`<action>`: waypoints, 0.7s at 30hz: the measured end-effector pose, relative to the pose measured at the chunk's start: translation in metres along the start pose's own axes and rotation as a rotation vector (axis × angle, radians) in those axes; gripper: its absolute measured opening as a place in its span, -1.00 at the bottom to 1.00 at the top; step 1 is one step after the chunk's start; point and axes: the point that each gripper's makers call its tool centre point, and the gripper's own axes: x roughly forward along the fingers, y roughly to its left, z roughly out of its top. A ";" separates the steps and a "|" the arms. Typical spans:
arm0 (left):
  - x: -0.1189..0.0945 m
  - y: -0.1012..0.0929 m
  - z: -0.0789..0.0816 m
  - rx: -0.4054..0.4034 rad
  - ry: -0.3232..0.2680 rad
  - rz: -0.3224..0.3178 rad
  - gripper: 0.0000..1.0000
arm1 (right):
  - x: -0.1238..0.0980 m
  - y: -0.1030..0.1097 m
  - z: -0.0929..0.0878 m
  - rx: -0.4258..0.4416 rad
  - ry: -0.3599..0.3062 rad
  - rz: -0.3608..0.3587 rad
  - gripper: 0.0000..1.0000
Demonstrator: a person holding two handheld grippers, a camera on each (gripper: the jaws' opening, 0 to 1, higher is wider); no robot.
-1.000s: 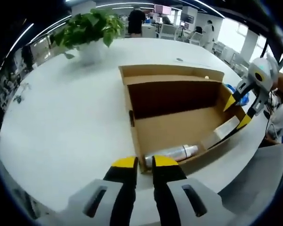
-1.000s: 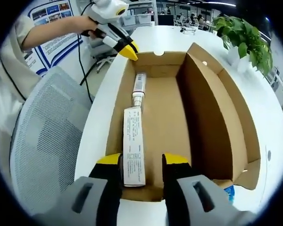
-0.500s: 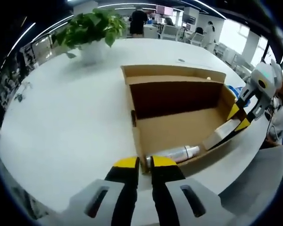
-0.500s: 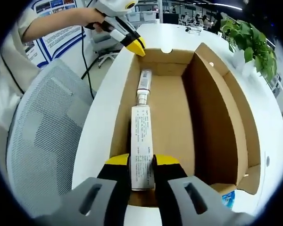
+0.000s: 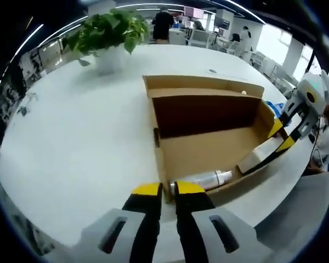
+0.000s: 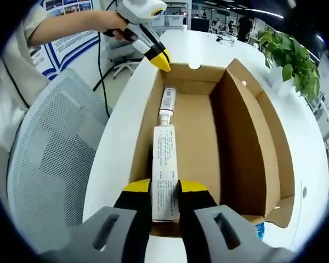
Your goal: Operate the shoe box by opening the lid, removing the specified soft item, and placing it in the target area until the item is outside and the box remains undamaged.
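Now right tool [image 6: 165, 186] clamped on tube [image 6: 165, 170], left tool [image 5: 162, 189] pinching box [image 5: 208, 137] wall, plant [image 5: 107, 30] beyond.

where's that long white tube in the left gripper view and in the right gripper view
Left gripper view: the white tube lies at the box's right end, gripped by the right gripper.
Right gripper view: it runs up from bottom centre, between the jaws.
Shared landmark: the silver bottle inside the cardboard box.

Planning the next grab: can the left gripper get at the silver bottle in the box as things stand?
Probably not yet: the left gripper appears clamped on the box wall, jaws nearly shut. The silver bottle lies uncovered just inside; releasing first should free it.
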 end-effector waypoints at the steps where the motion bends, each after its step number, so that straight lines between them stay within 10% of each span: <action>1: 0.000 0.000 0.000 -0.001 -0.001 0.000 -0.88 | -0.002 0.000 0.001 0.003 -0.004 -0.001 -0.70; 21: 0.001 0.001 0.001 -0.028 -0.009 0.000 -0.90 | -0.060 -0.006 0.035 -0.086 -0.067 -0.052 -0.71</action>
